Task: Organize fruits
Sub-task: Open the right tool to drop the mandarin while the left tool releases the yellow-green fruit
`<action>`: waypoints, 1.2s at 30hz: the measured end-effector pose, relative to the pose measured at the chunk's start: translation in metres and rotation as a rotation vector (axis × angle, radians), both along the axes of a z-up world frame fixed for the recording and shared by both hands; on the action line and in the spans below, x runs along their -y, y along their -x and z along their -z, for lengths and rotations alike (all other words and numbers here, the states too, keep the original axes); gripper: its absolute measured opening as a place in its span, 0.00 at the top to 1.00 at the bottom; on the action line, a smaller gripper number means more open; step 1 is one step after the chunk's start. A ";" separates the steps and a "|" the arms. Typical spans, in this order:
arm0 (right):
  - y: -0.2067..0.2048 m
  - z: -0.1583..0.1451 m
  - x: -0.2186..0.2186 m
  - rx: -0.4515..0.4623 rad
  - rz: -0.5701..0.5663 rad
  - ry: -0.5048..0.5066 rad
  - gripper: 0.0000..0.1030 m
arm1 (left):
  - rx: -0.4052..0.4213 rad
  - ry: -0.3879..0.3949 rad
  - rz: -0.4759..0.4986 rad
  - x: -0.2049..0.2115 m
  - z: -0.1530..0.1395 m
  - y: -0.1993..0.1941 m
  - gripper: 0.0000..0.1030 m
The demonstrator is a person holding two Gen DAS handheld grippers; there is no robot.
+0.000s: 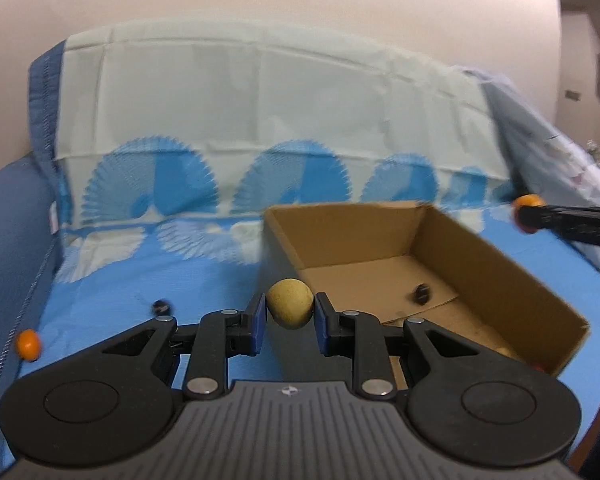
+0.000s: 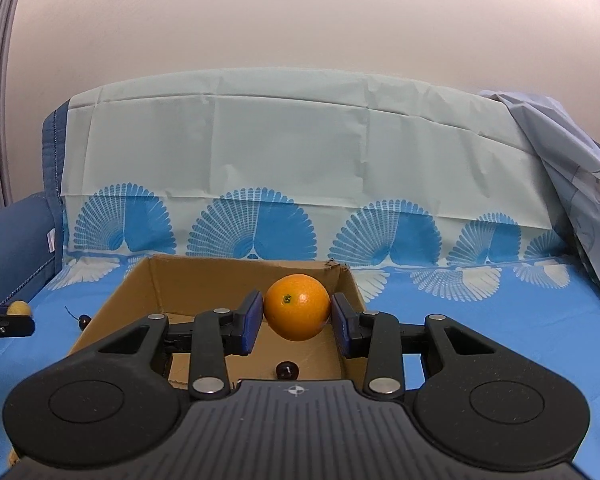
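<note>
My left gripper (image 1: 290, 318) is shut on a small tan round fruit (image 1: 290, 302), held above the blue sheet just left of an open cardboard box (image 1: 500, 276). My right gripper (image 2: 297, 322) is shut on an orange (image 2: 297, 306), held over the same box (image 2: 140, 292). A dark small fruit (image 1: 422, 293) lies on the box floor; it also shows in the right wrist view (image 2: 286, 370). The right gripper with the orange (image 1: 527, 208) shows at the right edge of the left wrist view. The left gripper with the tan fruit (image 2: 18, 308) shows at the left edge of the right wrist view.
A small orange fruit (image 1: 28, 345) and a dark small fruit (image 1: 161, 306) lie on the blue sheet left of the box; the dark one also shows in the right wrist view (image 2: 84, 321). A patterned cloth (image 2: 260, 168) covers the backrest. A dark blue armrest (image 1: 8, 224) bounds the left.
</note>
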State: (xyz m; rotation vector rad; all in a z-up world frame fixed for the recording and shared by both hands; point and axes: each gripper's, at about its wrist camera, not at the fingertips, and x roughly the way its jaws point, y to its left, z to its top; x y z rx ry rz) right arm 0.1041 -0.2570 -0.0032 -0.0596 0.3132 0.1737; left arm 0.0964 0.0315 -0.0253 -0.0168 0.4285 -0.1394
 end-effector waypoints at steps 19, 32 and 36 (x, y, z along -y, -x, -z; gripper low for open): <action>-0.005 0.007 -0.012 -0.015 -0.005 0.079 0.62 | 0.071 -0.007 0.180 0.068 0.012 -0.004 0.73; -0.012 0.013 -0.022 -0.032 -0.024 0.119 0.62 | 0.044 -0.003 0.219 0.082 0.019 -0.020 0.73; -0.015 0.016 -0.026 -0.044 -0.020 0.136 0.49 | 0.030 -0.016 0.226 0.083 0.021 -0.023 0.45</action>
